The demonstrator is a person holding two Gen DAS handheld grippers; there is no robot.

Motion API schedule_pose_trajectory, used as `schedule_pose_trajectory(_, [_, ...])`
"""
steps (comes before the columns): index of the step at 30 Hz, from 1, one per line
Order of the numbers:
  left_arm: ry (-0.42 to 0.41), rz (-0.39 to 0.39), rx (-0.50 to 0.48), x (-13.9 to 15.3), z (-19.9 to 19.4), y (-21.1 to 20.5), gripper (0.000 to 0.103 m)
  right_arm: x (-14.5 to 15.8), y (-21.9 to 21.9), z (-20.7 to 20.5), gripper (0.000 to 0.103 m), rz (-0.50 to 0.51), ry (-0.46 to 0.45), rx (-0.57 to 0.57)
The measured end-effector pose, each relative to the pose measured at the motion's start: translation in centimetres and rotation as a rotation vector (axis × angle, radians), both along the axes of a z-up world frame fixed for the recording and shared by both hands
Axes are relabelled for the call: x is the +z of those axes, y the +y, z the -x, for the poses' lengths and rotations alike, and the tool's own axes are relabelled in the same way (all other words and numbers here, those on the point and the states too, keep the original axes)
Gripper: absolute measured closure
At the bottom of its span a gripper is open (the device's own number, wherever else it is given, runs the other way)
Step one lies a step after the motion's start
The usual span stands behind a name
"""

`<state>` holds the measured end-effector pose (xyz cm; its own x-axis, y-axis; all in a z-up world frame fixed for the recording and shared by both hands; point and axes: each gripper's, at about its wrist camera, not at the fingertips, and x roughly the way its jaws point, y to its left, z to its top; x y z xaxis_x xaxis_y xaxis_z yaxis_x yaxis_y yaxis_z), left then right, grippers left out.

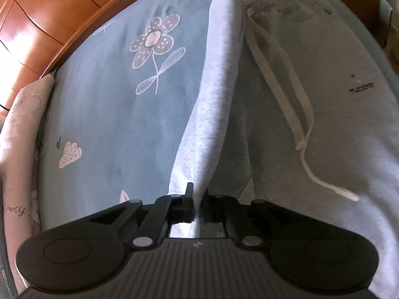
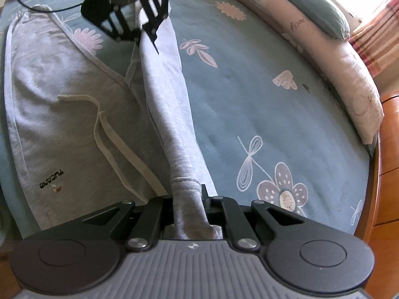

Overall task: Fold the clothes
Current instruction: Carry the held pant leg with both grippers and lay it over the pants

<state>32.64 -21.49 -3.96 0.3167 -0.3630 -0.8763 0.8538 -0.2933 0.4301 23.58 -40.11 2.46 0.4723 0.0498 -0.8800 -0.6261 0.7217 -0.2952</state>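
Observation:
Grey sweatpants (image 1: 324,57) (image 2: 57,79) lie flat on the bed, with a white drawstring (image 1: 281,84) (image 2: 117,147) across them and a small black logo near the waist. One pant leg (image 1: 219,87) (image 2: 172,114) is lifted and stretched taut between my two grippers. My left gripper (image 1: 198,199) is shut on one end of that leg. It also shows at the top of the right wrist view as the left gripper (image 2: 147,37). My right gripper (image 2: 192,204) is shut on the ribbed cuff end.
The blue-green floral sheet (image 1: 112,112) (image 2: 261,104) covers the bed beside the pants. A pale floral quilt roll (image 1: 20,124) (image 2: 349,74) lies along the edge. The wooden bed frame (image 1: 49,12) (image 2: 389,149) borders it. A black cable (image 2: 37,7) lies near the far corner.

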Motion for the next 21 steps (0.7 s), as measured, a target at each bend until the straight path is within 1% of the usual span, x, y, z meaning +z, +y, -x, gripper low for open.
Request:
schedule_pose_trajectory(4, [0.018,-0.003,-0.020,2.7,1.2,0.8,0.102,-0.2,0.2,0.9,0.094,0.017,-0.005,0.017])
schedule_pose_trajectory(7, [0.029,-0.040,-0.103,4.3,3.8,1.9,0.102,-0.3,0.2,1.8,0.094,0.031,-0.013,0.026])
schedule_pose_trajectory(10, [0.063,-0.075,-0.175,5.3,6.7,2.6,0.102,-0.4,0.6,3.0,0.094,0.058,-0.028,0.044])
schedule_pose_trajectory(12, [0.094,-0.086,-0.194,5.3,8.2,2.7,0.102,-0.6,0.8,3.9,0.094,0.079,-0.028,0.065])
schedule_pose_trajectory(18, [0.177,-0.137,-0.271,3.7,12.1,2.8,0.102,-2.7,1.6,6.8,0.094,0.174,0.013,0.163])
schedule_pose_trajectory(21, [0.194,-0.163,-0.318,2.6,13.6,2.8,0.102,-4.0,2.1,8.3,0.094,0.232,0.024,0.230])
